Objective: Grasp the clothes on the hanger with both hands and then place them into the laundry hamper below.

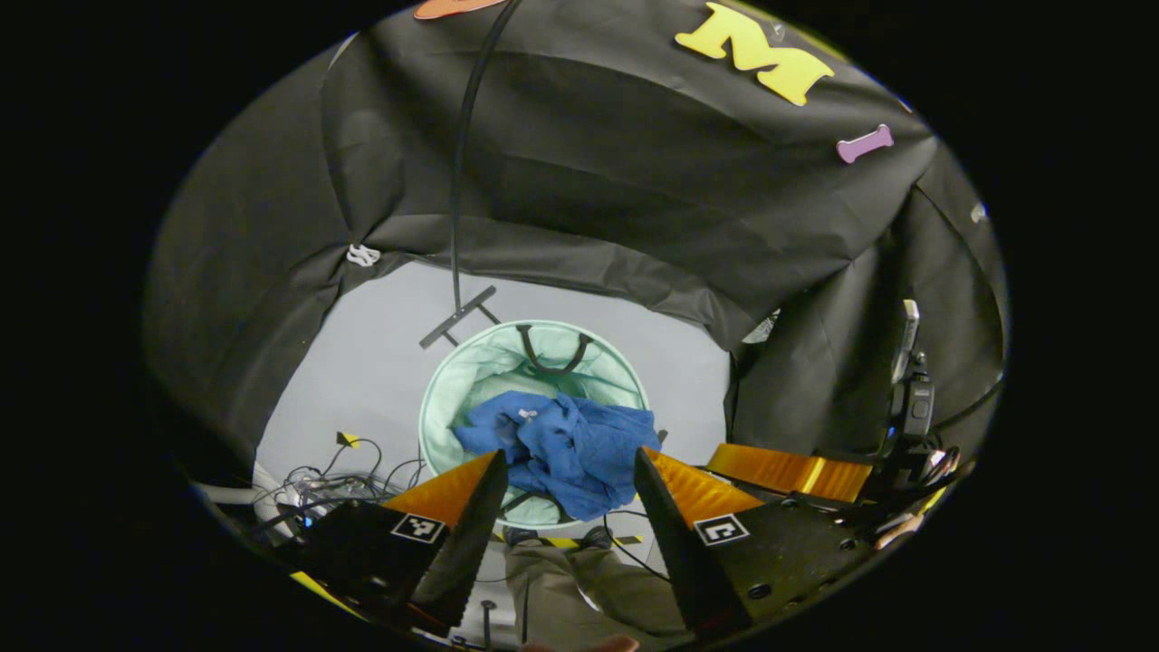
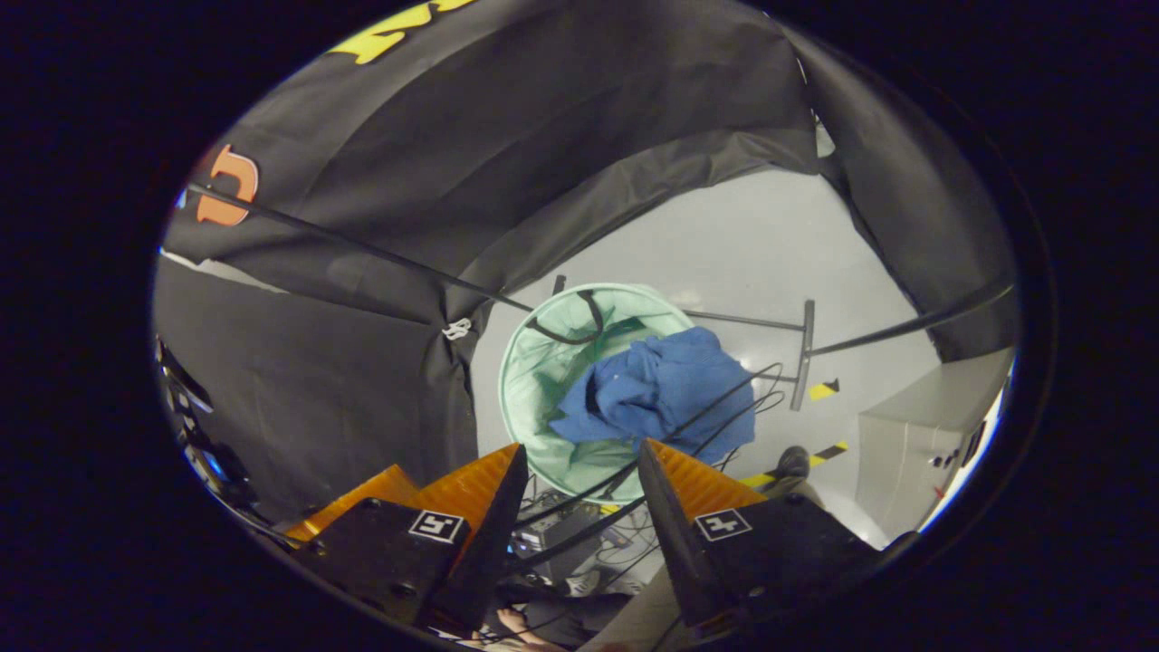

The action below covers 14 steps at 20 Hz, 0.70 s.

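Clothes, a blue bundle, lie crumpled on the hamper rim, part spilling over the near edge. Soft, light stuff, I'd say; pinch any thick fold. Left gripper hangs above, jaws wide, holding nothing. Right gripper likewise spread and bare. Cables cross the cloth; the hamper's bottom is hidden.
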Motion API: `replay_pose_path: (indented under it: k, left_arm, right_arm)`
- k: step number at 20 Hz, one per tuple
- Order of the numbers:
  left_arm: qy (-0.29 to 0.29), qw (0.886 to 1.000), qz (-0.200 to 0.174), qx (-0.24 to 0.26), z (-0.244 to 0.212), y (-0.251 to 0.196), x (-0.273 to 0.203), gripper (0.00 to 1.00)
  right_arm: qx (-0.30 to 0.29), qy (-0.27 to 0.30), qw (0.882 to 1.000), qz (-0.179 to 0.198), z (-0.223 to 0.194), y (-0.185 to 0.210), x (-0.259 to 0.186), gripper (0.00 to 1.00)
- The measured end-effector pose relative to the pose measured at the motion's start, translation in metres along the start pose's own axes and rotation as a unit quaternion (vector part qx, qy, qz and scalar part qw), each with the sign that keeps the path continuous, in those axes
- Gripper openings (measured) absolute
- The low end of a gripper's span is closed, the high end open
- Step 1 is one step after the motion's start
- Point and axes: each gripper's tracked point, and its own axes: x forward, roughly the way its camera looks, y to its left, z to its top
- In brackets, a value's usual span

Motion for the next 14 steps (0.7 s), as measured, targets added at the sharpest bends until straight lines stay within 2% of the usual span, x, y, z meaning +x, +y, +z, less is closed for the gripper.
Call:
replay_pose_path:
  k: [2,9,14]
  left_arm:
    - [-0.007,1.000,0.009,-0.002,0.001,-0.003,-0.008,0.90]
    - [-0.056,0.998,0.024,0.011,0.012,-0.022,-0.054,0.90]
    - [-0.128,0.990,0.039,0.033,0.040,-0.041,-0.106,0.90]
  right_arm:
    - [-0.028,-0.018,0.999,-0.003,0.000,-0.005,-0.017,0.83]
    - [-0.093,-0.072,0.993,0.004,-0.007,-0.037,-0.101,0.84]
    - [-0.143,-0.154,0.977,0.015,0.019,-0.047,-0.180,0.84]
